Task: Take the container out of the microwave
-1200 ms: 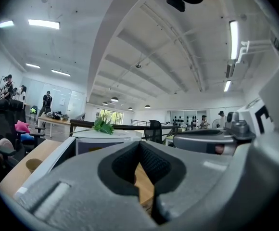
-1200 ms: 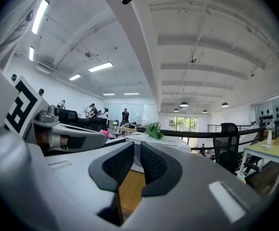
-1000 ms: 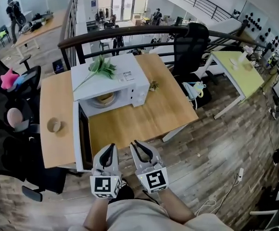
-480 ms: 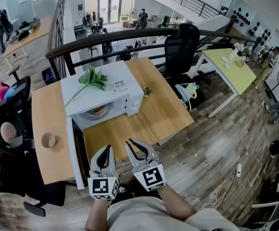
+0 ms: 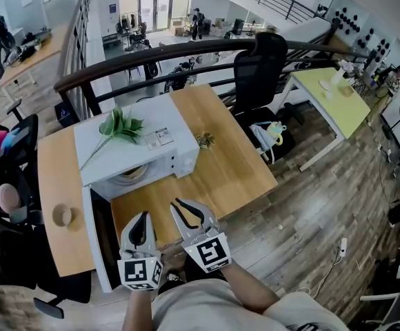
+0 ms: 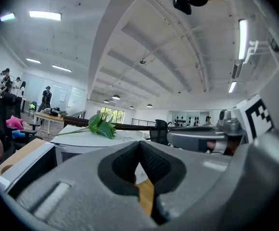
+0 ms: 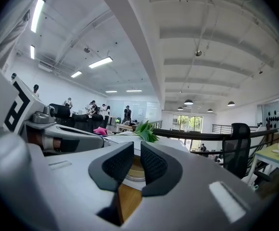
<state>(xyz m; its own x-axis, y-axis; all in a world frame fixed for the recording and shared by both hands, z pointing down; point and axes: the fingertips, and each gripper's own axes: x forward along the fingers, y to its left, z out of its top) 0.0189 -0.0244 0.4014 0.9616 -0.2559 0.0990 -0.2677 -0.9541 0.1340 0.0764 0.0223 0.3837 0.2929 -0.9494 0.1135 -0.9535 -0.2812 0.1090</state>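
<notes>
I aim left gripper (image 5: 141, 217) and right gripper (image 5: 179, 204) level at the open microwave (image 5: 141, 136), judged lining up for the container (image 5: 127, 175) inside. Left jaws together, right narrowly apart, both empty.

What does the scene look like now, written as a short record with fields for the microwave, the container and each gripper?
microwave: white microwave on the wooden table, door swung open
container: container inside the microwave, untouched
left gripper: left gripper, jaws together, empty, in front of the microwave
right gripper: right gripper, jaws slightly apart, empty, pointing at the container
on top of microwave: green leafy sprig
task state: container not yet taken out
</notes>
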